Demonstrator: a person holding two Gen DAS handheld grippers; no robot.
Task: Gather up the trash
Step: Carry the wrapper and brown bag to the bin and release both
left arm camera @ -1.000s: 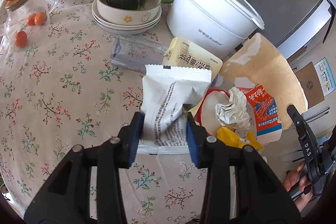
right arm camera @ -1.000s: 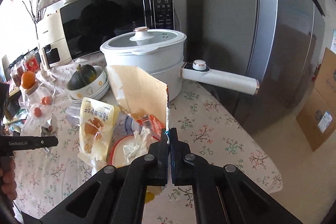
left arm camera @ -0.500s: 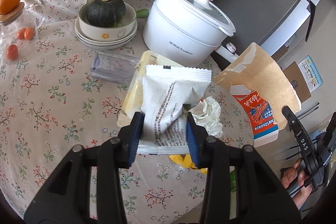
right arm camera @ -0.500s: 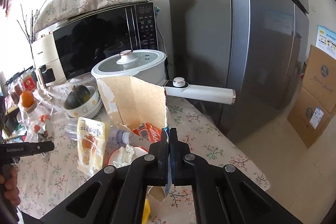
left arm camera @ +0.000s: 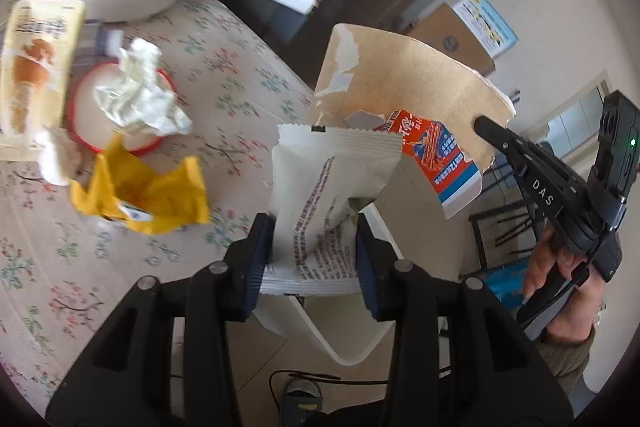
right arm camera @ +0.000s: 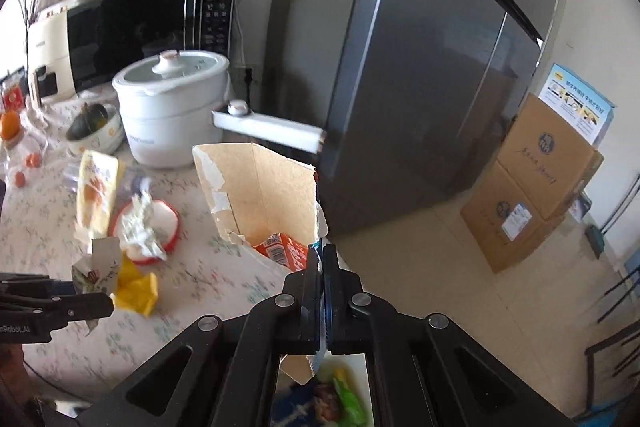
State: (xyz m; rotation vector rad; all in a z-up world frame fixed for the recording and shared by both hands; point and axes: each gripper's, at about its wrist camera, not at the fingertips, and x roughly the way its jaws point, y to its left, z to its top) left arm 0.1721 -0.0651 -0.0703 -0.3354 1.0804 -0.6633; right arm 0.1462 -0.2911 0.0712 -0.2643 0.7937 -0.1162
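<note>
My left gripper (left arm camera: 314,247) is shut on a white snack wrapper (left arm camera: 328,195) and holds it past the table's edge, above a white trash bin (left arm camera: 348,343). My right gripper (right arm camera: 322,263) is shut on the edge of a torn brown cardboard box (right arm camera: 264,195), held in the air over the bin; an orange carton (right arm camera: 282,247) sits inside it. In the left wrist view the box (left arm camera: 404,83) and carton (left arm camera: 436,155) are just beyond the wrapper. A yellow wrapper (left arm camera: 148,191), crumpled tissue (left arm camera: 140,95) on a red-rimmed lid and a yellow bread bag (left arm camera: 36,67) lie on the table.
A white electric pot (right arm camera: 172,115) with a long handle stands at the back of the floral table (right arm camera: 208,267), before a microwave (right arm camera: 132,27). A grey fridge (right arm camera: 420,67) and stacked cardboard boxes (right arm camera: 532,183) stand to the right on the tiled floor.
Both grippers have moved right, off the table's edge. The wrapper and the cardboard box now hang over the white bin; both grips are unchanged.
</note>
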